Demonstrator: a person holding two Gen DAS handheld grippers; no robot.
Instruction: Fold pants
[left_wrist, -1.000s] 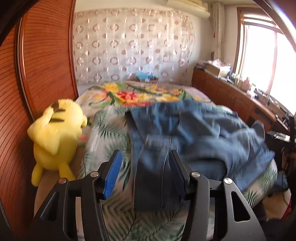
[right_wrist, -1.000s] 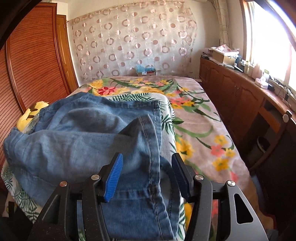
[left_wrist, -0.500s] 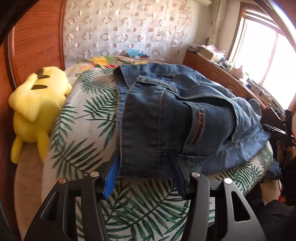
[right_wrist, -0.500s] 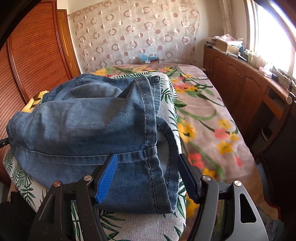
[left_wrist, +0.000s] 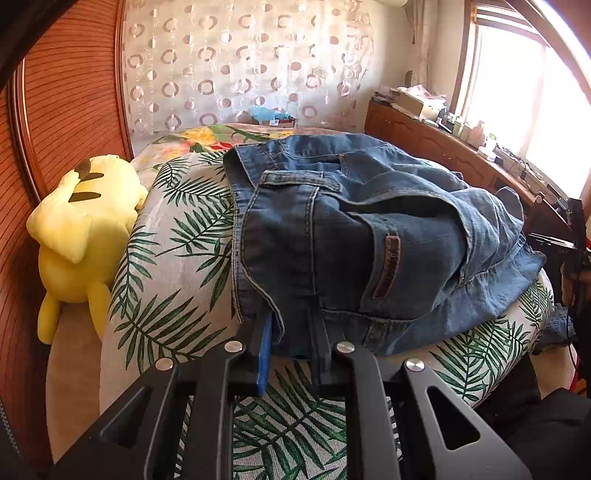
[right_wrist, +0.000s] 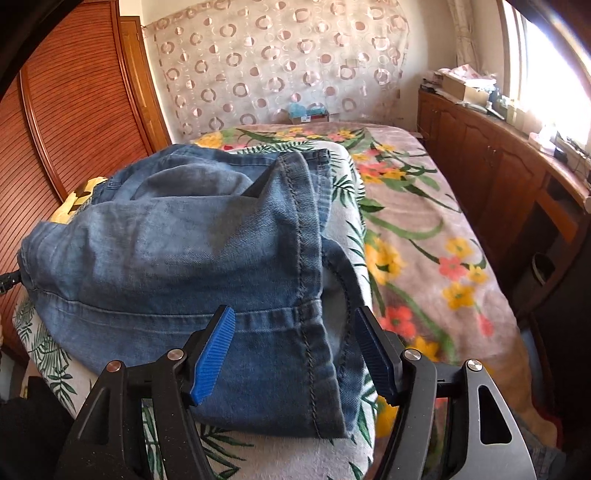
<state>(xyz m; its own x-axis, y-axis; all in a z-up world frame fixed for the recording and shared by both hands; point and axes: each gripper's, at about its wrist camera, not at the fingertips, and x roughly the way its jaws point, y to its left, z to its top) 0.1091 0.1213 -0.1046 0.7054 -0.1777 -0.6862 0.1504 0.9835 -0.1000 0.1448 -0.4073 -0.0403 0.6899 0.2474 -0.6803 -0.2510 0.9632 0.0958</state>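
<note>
Blue denim pants (left_wrist: 351, 236) lie crumpled on a palm-leaf cloth (left_wrist: 177, 266) at the foot of the bed. My left gripper (left_wrist: 291, 343) is shut on the near edge of the pants at the waistband end, next to a brown leather patch (left_wrist: 388, 266). In the right wrist view the leg hems of the pants (right_wrist: 207, 258) lie toward me. My right gripper (right_wrist: 295, 350) is open, its blue pads (right_wrist: 214, 354) on either side of the hem without pinching it.
A yellow plush toy (left_wrist: 81, 236) lies at the left against a wooden slatted wall (left_wrist: 62, 103). A floral blanket (right_wrist: 417, 229) covers the bed beyond. A wooden cabinet (right_wrist: 498, 170) with clutter runs under the window at the right.
My left gripper has moved in and closed on the near edge of the pants. My right gripper has stayed open around the hem and has moved slightly closer.
</note>
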